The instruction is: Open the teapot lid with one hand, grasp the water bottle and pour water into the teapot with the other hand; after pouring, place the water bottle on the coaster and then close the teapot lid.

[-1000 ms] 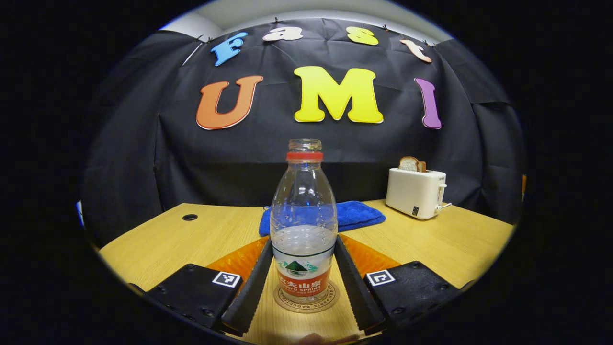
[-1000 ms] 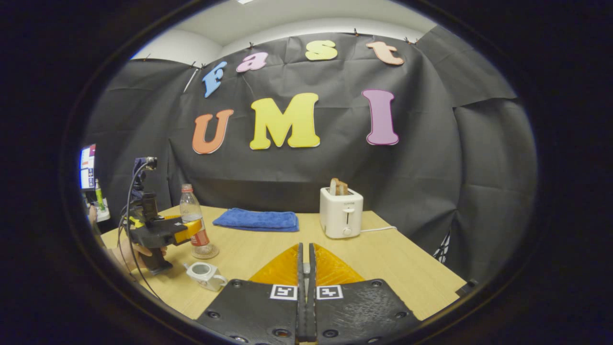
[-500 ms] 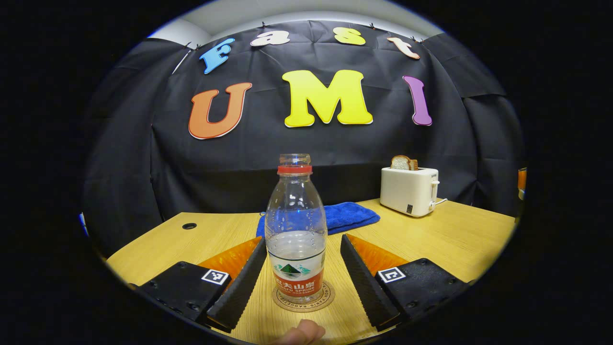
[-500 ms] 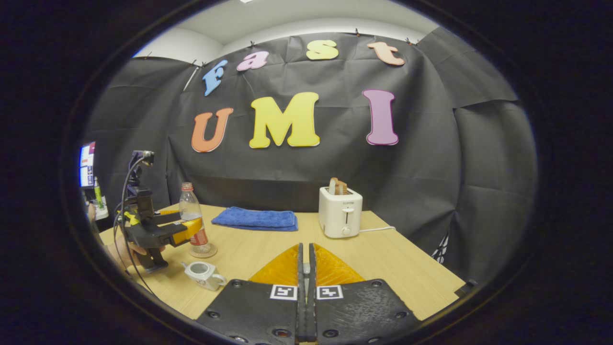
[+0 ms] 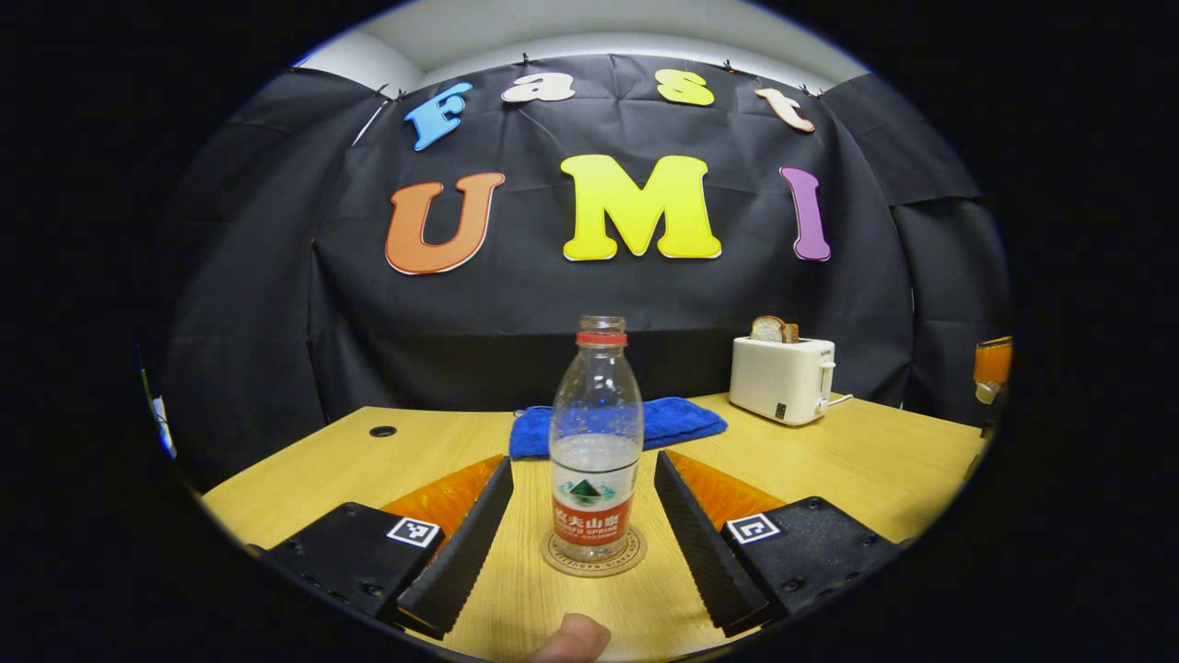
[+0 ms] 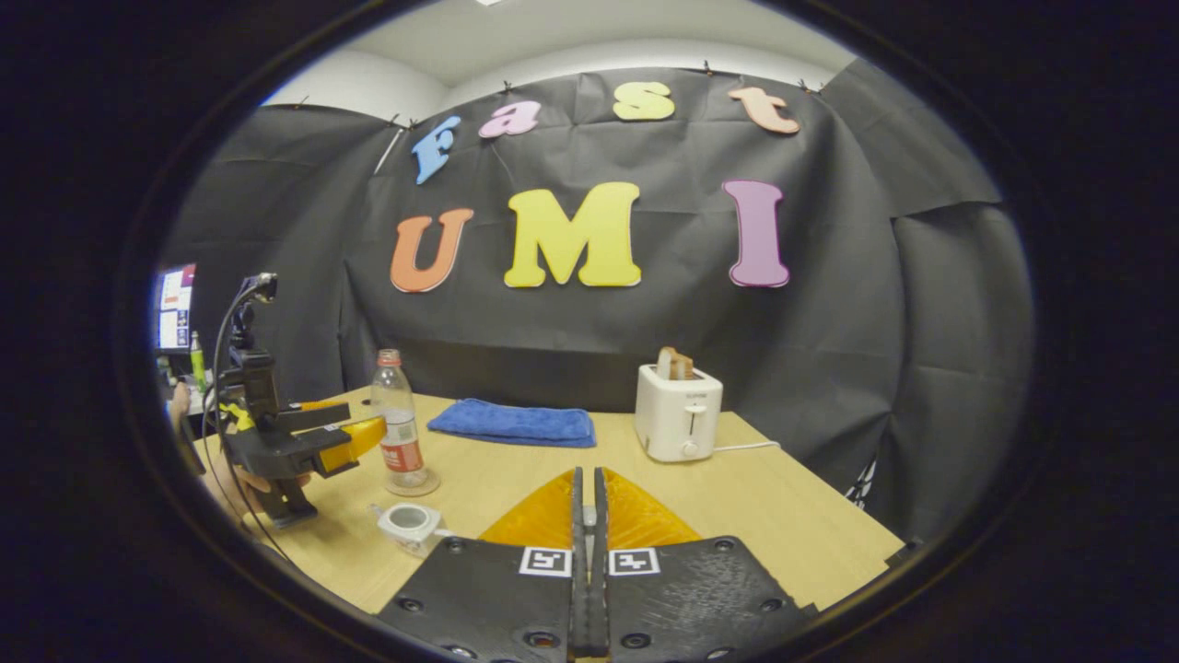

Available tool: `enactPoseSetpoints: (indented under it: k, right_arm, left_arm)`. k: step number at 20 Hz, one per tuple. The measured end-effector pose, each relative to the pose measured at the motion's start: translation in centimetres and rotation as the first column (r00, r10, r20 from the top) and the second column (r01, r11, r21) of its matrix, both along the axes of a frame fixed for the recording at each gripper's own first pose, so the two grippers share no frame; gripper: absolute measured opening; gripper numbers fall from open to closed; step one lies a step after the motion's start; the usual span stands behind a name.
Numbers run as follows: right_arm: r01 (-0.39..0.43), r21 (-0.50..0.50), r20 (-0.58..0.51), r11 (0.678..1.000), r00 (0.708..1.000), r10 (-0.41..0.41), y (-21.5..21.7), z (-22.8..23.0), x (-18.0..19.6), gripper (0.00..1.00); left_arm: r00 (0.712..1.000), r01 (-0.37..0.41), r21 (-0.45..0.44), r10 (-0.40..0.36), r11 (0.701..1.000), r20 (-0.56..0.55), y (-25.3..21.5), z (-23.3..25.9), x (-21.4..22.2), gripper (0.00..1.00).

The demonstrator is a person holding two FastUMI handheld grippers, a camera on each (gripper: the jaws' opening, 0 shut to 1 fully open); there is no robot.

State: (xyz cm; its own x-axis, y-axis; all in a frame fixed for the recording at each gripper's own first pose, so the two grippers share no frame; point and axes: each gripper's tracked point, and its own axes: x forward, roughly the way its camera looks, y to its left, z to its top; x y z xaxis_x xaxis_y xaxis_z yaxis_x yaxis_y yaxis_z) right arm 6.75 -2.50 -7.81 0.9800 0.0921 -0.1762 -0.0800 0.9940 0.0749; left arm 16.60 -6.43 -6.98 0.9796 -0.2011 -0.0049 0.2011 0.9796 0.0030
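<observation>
On the wooden table [image 5: 866,470], water bottle [image 5: 596,442] stands upright on coaster [image 5: 592,561].

1. Black cloth wall [image 5: 589,304] drapes across the back and both sides of the frame.
2. White ceiling [image 6: 571,41] shows along the top edge.
3. A light wooden table [image 5: 866,460] fills the lower half, with a cable hole [image 5: 382,431] at left.

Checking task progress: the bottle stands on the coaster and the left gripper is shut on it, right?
Not quite. The bottle does stand on the coaster, but the left gripper is open: the left gripper view shows both fingers clear of the bottle's sides, with gaps between.
</observation>
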Motion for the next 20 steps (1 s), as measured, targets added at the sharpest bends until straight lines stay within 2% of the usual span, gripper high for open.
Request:
enactPoseSetpoints:
  k: [4, 6, 10, 14, 17, 20]
  right_arm:
    - [-0.044, 0.008, 0.024, 0.999, 0.999, 0.044, 3.0, 0.0, 0.6, 0.0]
    - [-0.072, 0.005, 0.011, 0.997, 0.997, 0.072, 4.7, -0.9, 0.8, 0.0]
    - [-0.139, 0.045, -0.007, 0.989, 0.99, 0.139, 7.7, -2.0, 1.5, 0.0]
    - [-0.176, 0.046, 0.013, 0.983, 0.984, 0.175, 10.2, -2.1, 2.6, 0.0]
    - [-0.238, 0.05, 0.016, 0.97, 0.971, 0.237, 13.1, -2.6, 2.9, 0.0]
    - [-0.289, 0.057, -0.011, 0.956, 0.957, 0.29, 16.0, -3.7, 3.0, 0.0]
  left_arm:
    - [0.993, -0.118, 0.019, 0.118, 0.993, 0.007, 5.1, -0.7, -3.3, 0.97]
    - [0.988, -0.15, -0.003, 0.15, 0.989, -0.043, 6.9, -1.5, -4.9, 0.98]
    - [0.986, -0.169, -0.004, 0.169, 0.986, -0.012, 8.6, 0.3, -8.0, 0.98]
    - [0.979, -0.202, 0.061, 0.203, 0.977, -0.014, 9.7, 2.5, -10.1, 0.98]
    - [0.978, -0.205, 0.043, 0.206, 0.978, -0.015, 10.3, 4.5, -12.0, 0.98]
    - [0.989, -0.146, -0.002, 0.146, 0.989, -0.02, 9.2, 5.4, -13.3, 0.97]
